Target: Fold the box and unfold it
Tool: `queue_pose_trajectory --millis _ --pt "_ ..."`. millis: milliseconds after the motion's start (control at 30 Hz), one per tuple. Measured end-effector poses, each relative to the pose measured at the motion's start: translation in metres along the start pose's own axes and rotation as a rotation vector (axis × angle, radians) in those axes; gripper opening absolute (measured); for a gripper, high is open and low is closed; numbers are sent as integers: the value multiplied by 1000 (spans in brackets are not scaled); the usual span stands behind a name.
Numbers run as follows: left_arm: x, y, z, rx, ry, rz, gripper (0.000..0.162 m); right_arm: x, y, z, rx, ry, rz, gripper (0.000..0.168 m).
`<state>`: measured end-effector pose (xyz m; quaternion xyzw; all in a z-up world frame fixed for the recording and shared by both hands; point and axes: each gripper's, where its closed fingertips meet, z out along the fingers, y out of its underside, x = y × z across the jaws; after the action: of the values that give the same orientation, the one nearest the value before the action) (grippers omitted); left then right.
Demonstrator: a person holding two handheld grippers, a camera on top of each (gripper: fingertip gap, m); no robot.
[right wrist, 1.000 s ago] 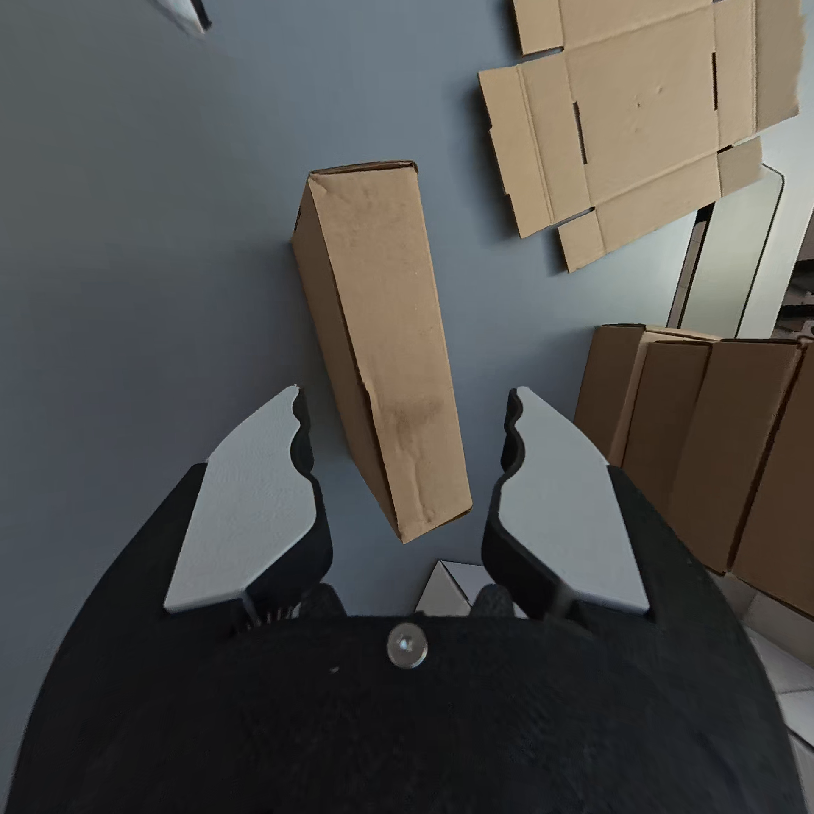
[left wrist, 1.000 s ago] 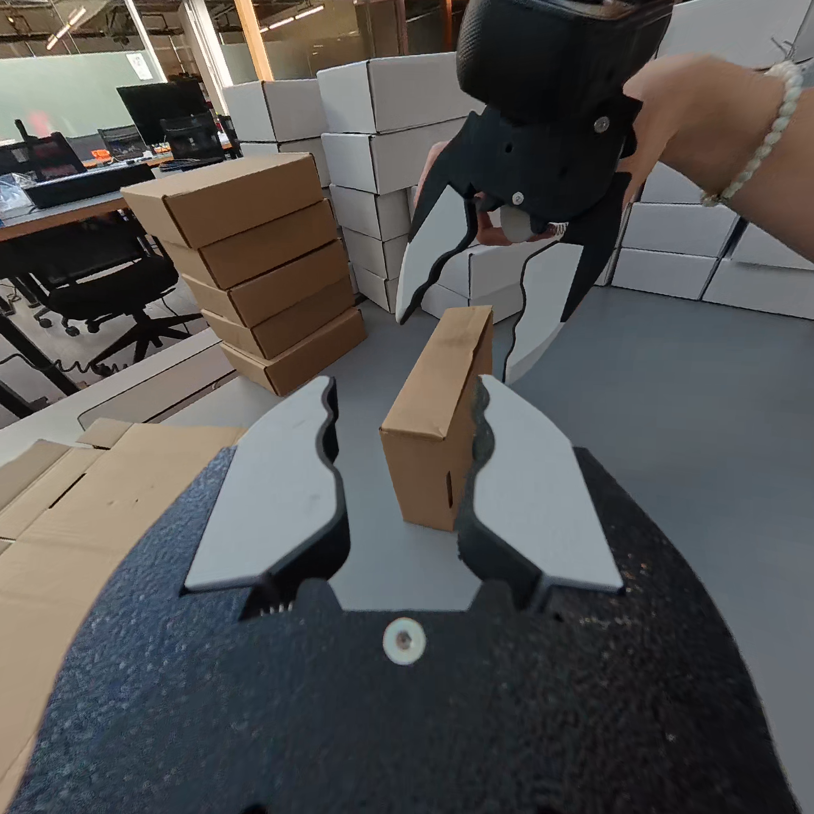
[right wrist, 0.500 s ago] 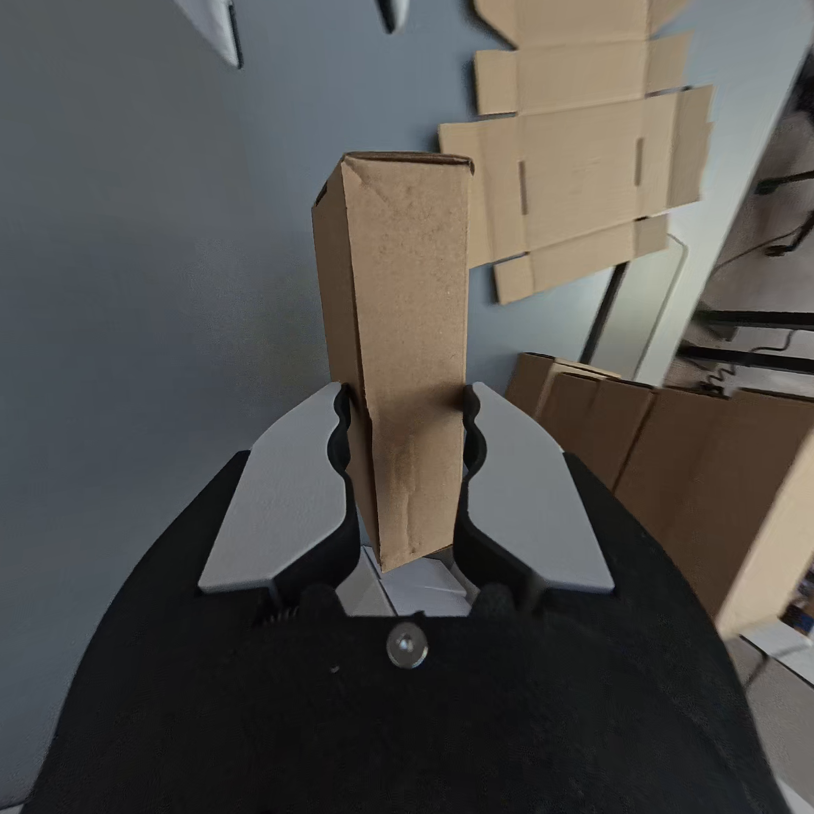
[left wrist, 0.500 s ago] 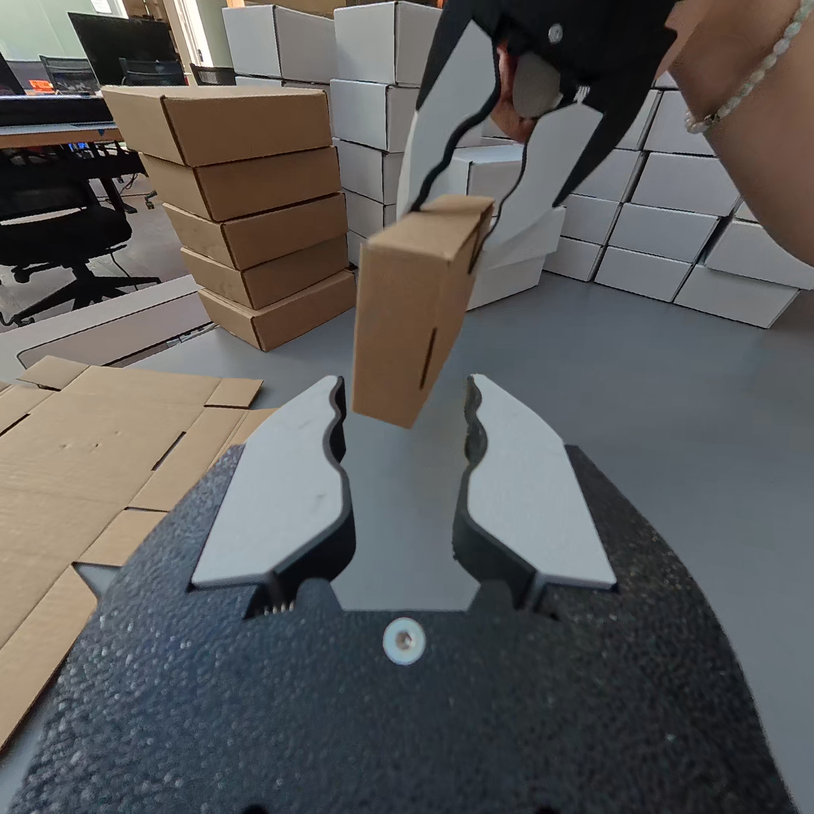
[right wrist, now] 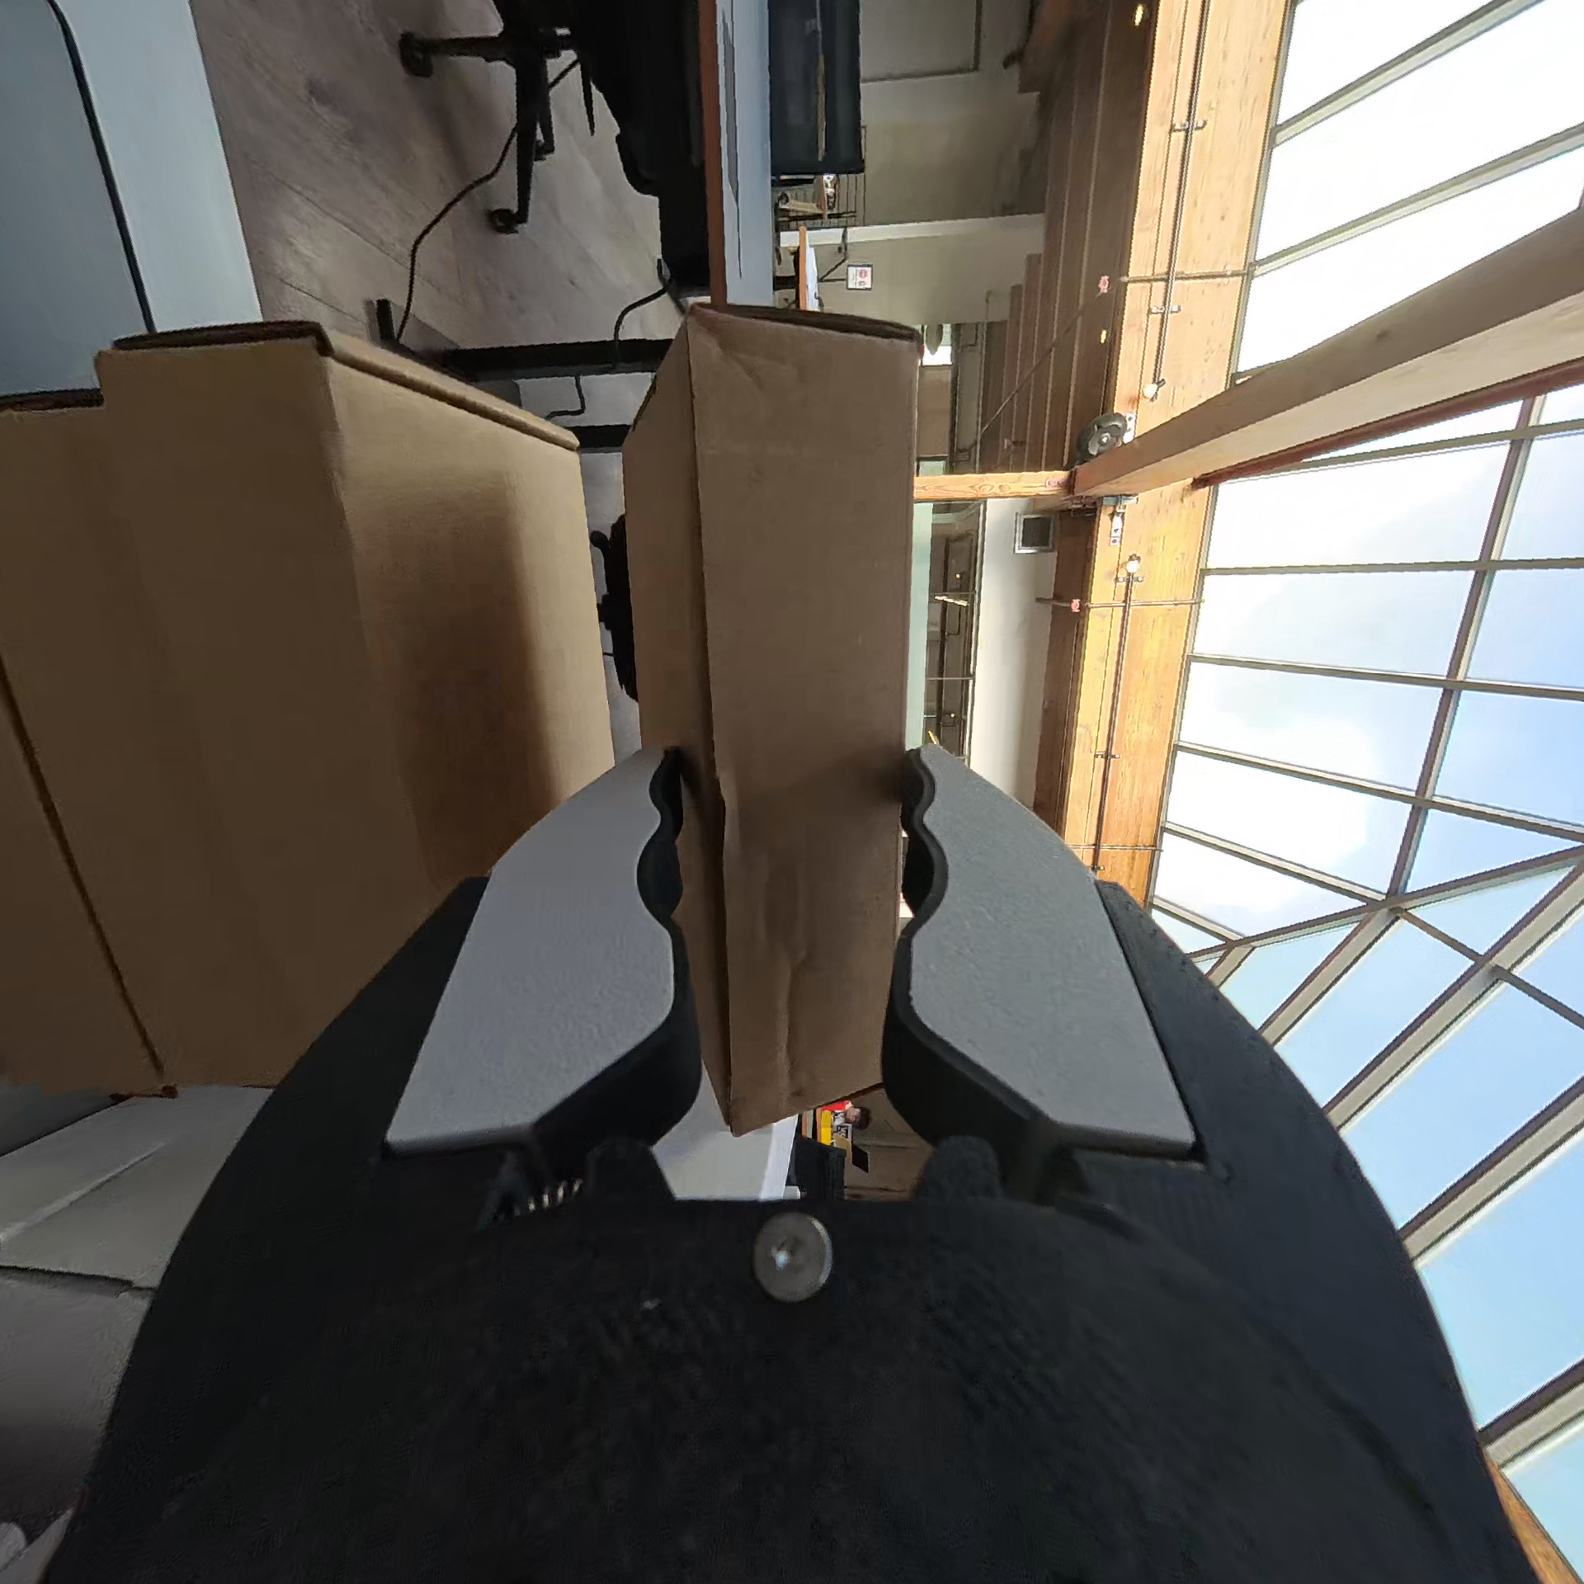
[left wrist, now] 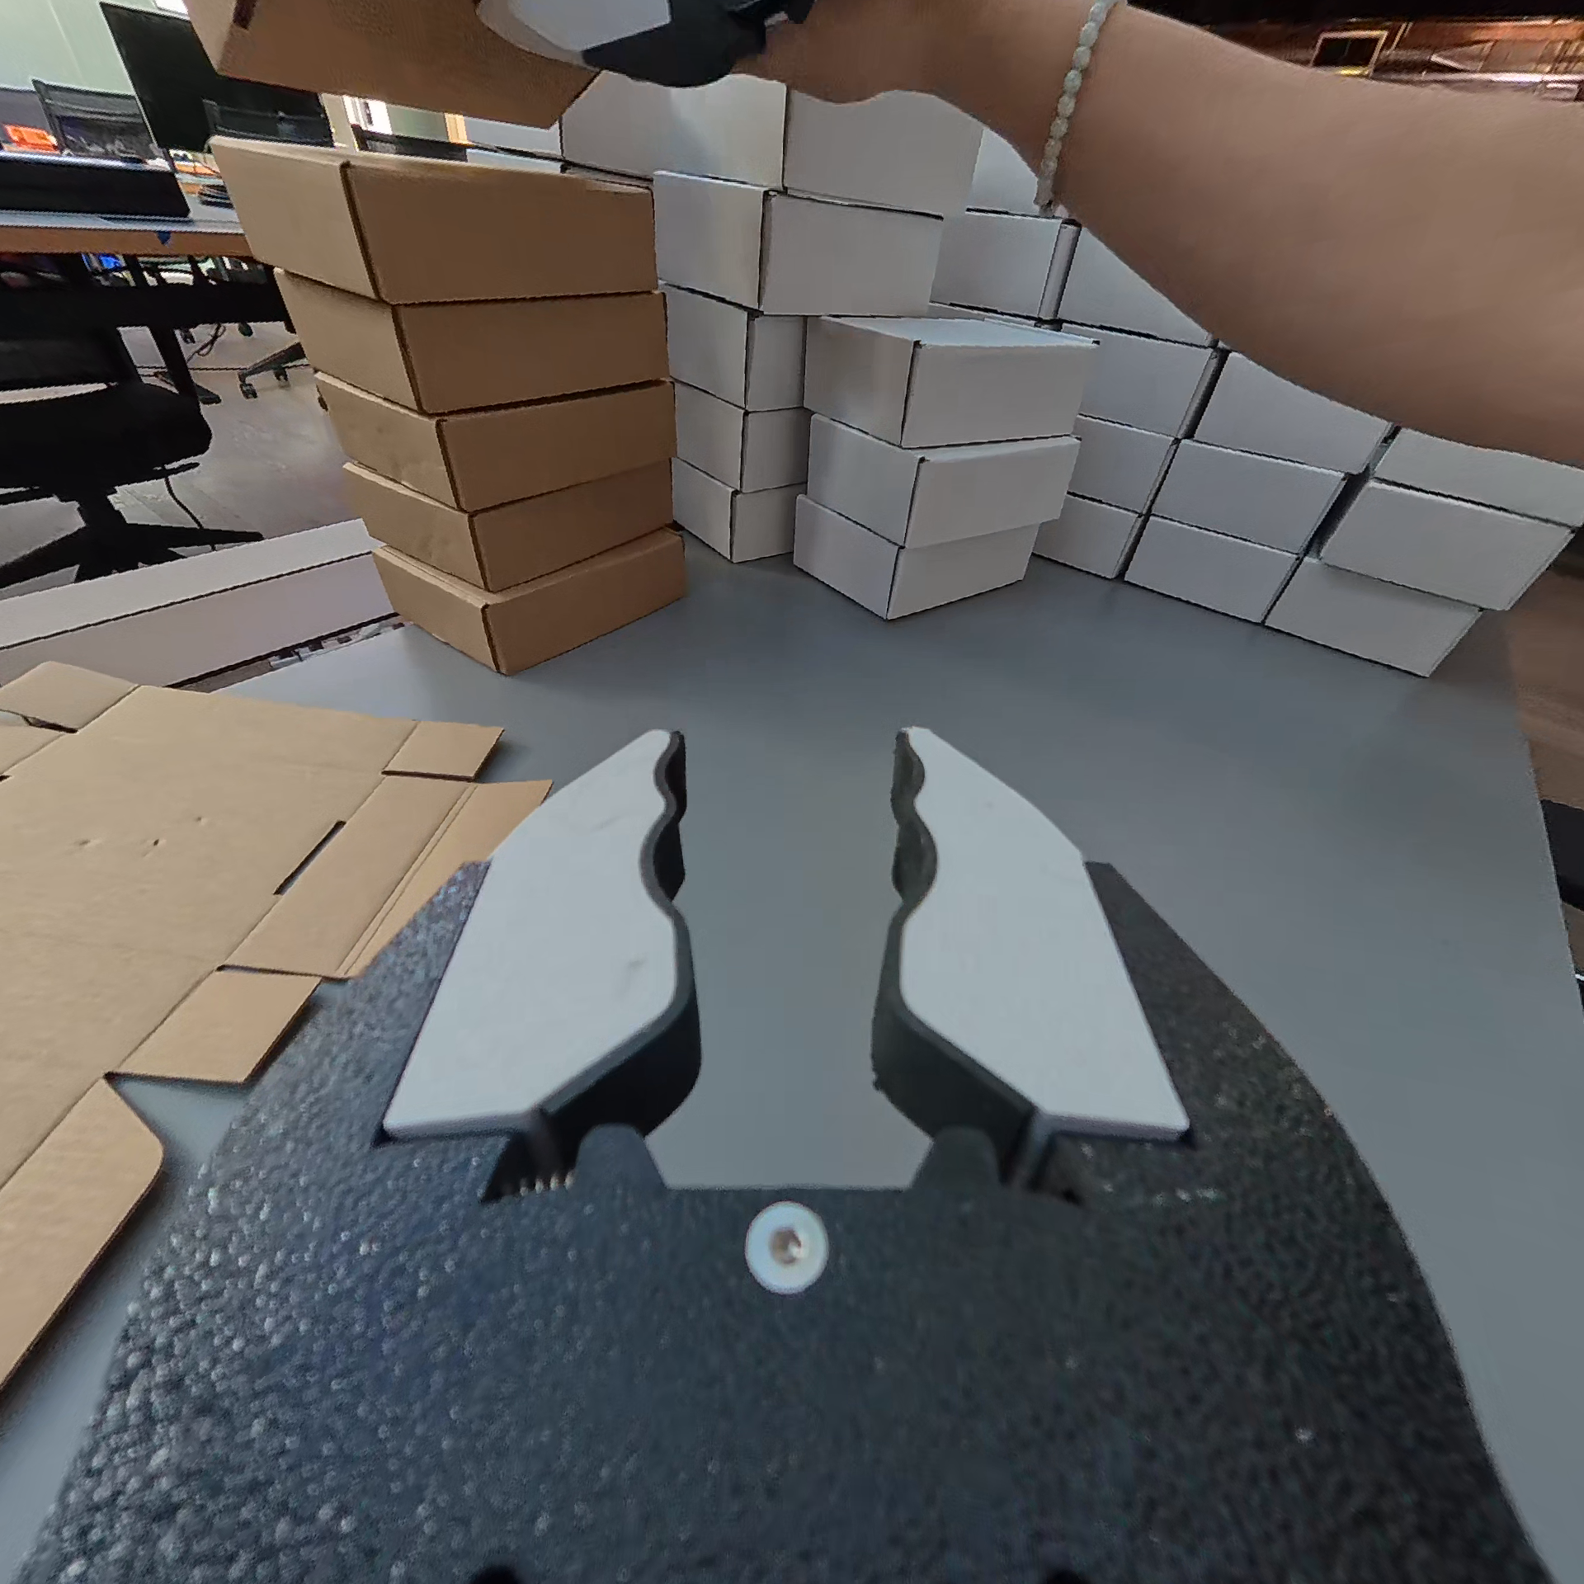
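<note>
1 folded box (right wrist: 797, 686) clamped in my right gripper (right wrist: 789, 900), carried at 12 o'clock.
My left gripper (left wrist: 789, 891) gapes empty; a thin-wall pinch may buckle, dropping it.

Held box (left wrist: 377, 60) probably above stacked boxes (left wrist: 497, 394).

Gridded windows (right wrist: 1389, 600), office chair (left wrist: 94, 446)

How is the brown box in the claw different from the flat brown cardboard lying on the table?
The folded box is closed up into a box shape, while the flat cardboard is spread open with its flaps and slots showing. The folded box is held up in the air, clamped by the right gripper; the flat cardboard lies on the grey table, touched by no gripper. Both are plain brown cardboard.
</note>
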<state>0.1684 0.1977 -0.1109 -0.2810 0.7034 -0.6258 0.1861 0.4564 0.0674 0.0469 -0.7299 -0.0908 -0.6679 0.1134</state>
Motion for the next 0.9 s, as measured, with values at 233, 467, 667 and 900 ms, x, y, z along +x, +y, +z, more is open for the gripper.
queue_pose_trajectory --millis 233,467,667,900 --pt "-5 0 -2 51 35 -81 44 -20 -1 11 21 25 -38 50" --pt "-6 6 -2 37 58 -103 45 -44 4 6 42 -168 -5 45" --pt "-6 10 -1 26 74 -123 46 -52 0 -3 79 -351 83 51" --pt "-24 11 -12 27 -3 -123 49 -52 1 -18 98 -461 157 71"
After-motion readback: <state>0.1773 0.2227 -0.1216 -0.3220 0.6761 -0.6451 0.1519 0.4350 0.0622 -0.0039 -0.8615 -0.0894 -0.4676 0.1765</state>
